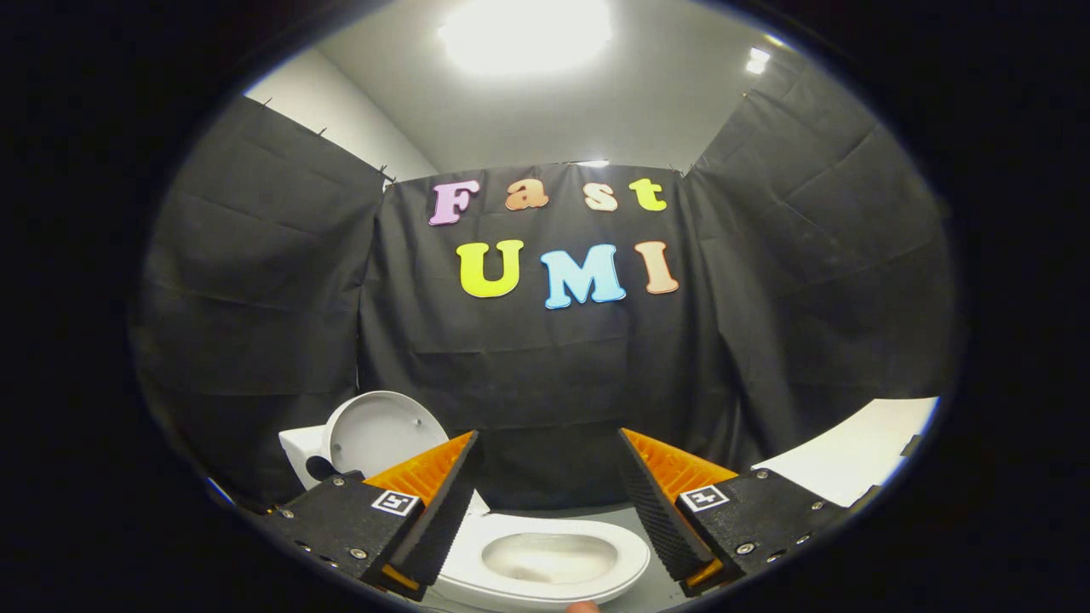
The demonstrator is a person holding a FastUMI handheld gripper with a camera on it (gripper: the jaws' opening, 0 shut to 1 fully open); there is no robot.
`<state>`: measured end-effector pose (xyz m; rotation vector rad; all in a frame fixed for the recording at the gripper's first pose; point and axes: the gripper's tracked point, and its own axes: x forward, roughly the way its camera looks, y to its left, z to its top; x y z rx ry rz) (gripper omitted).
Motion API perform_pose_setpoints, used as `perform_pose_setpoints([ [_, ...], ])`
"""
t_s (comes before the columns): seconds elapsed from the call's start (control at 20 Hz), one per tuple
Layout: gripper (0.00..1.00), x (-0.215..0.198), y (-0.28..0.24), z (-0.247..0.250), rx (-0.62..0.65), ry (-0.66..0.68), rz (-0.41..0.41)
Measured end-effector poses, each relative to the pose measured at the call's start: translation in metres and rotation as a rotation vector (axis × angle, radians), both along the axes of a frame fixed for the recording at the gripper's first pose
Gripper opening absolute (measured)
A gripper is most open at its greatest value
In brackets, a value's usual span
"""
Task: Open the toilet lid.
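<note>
Gripper view: the gripper (549, 502) is seen from behind, its two fingers (447, 502) reaching forward and spread wide apart, with a clear gap between them. They hold nothing and touch nothing.

Below and between the fingers sits a small white toilet (545, 562). Its oval seat and bowl are exposed, and the bowl's pale inside can be seen. The left finger overlaps the left edge of the seat in the picture, but whether it is near it in depth cannot be told.

The toilet lid (379, 434) is already raised. It stands upright behind the left finger, its rounded white underside facing the camera, leaning back toward the white tank (300, 451), part of which shows just to the lid's left.

Beyond the toilet hangs the black cloth wall (553, 383) of the booth, creased and pinned along its top edge. Above it is a pale ceiling with a bright ceiling light (524, 30).

Beyond the right finger, a flat white surface (860, 447) runs off to the side.

At the very bottom, just in front of the toilet seat, a small tip of a fingertip (583, 606) pokes up.
</note>
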<state>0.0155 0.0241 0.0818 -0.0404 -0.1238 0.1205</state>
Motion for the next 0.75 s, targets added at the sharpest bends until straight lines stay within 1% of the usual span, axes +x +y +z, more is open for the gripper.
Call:
perform_pose_setpoints([
  [0.15,0.95,0.002,-0.005,-0.007,0.025,0.022,-0.012],
  [0.4,0.95,0.002,-0.015,-0.013,0.018,0.03,-0.034],
  [0.75,0.95,0.005,-0.016,-0.017,0.019,0.043,-0.037],
])
